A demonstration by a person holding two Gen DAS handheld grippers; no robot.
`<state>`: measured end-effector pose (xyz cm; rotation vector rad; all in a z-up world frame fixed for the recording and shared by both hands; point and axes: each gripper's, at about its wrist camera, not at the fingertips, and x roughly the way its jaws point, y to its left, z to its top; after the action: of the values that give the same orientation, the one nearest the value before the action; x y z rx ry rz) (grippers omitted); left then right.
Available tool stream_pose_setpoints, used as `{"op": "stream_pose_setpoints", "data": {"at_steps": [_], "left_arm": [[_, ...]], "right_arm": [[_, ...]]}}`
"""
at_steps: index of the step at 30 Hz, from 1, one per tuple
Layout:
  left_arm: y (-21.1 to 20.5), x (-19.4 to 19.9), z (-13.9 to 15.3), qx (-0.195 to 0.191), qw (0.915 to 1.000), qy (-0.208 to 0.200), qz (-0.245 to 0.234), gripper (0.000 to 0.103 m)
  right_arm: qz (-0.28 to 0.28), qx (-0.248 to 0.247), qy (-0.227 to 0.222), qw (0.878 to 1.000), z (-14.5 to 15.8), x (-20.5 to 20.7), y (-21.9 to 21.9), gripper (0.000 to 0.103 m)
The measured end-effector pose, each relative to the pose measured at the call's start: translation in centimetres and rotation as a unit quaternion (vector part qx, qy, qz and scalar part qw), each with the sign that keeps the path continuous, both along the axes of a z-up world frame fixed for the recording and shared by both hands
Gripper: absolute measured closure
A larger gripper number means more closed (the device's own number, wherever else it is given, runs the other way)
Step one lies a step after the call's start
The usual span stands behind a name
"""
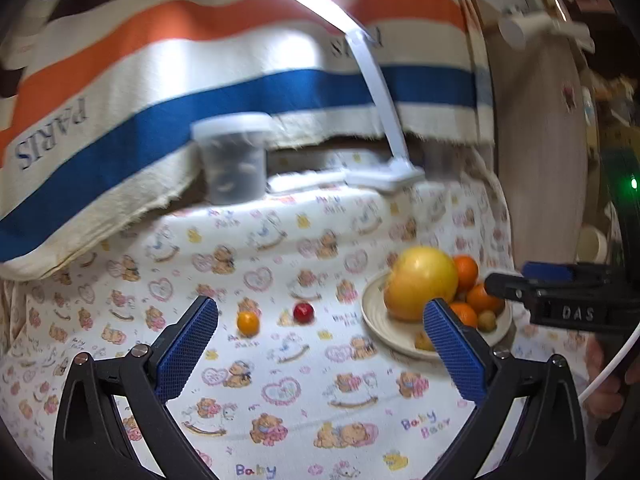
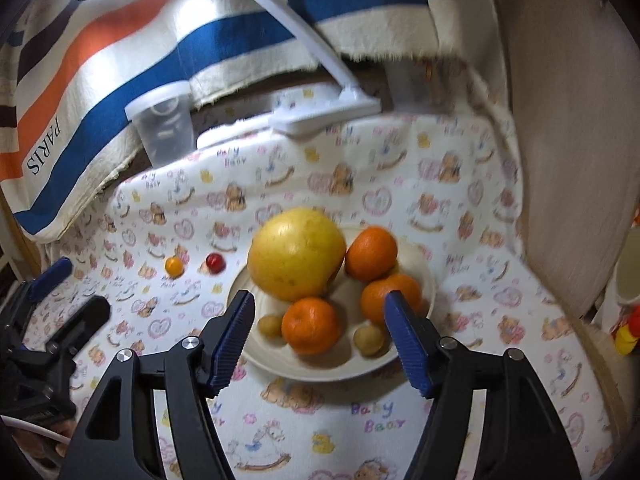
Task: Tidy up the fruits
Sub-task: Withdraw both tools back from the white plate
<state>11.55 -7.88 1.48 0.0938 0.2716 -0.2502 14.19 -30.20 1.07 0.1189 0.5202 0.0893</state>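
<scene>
Fruits are sitting on the cream plate [image 2: 428,280]: pomelo [image 2: 296,254], mandarins. Two small fruits are lying left of it. I'm holding left gripper [image 1: 320,320] and right gripper [image 2: 320,312] wide, empty.

Spread across the table, a white cloth [image 2: 460,280] printed with teddy bears, hearts and rocking horses; draped behind, a striped towel [image 1: 200,92] in cream, orange, blue and dark brown, lettered "PARIS"; clamped at the back edge, a lit white desk lamp [image 1: 384,120]; beside it, a lidded clear plastic jar [image 1: 234,160]; at right, a pale wooden panel [image 2: 568,160].
</scene>
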Motion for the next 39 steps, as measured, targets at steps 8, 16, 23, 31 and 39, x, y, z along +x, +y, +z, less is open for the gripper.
{"op": "stream_pose_setpoints", "data": {"at_steps": [8,16,23,31,39], "left_arm": [[0.1,-0.7,-0.6,0.004,0.9997,-0.021,0.014,0.001],[1.4,-0.5,-0.6,-0.024,0.9986,-0.015,0.044,0.001],[1.4,-0.5,-0.5,-0.019,0.9983,-0.028,0.047,0.001],[1.5,-1.2,0.1,-0.008,0.9975,-0.053,0.046,0.001],[3.3,-1.4,1.6,-0.012,0.9958,-0.072,0.055,0.001]], "right_arm": [[-0.011,-0.017,-0.06,0.998,1.0,-1.4,0.5,0.013],[-0.016,-0.018,-0.086,0.996,1.4,-2.2,0.7,0.001],[-0.027,-0.025,-0.098,0.994,1.9,-2.6,0.4,0.001],[-0.039,-0.035,-0.097,0.994,1.7,-2.3,0.2,0.001],[-0.034,-0.048,-0.101,0.993,1.6,-2.4,0.7,0.001]]}}
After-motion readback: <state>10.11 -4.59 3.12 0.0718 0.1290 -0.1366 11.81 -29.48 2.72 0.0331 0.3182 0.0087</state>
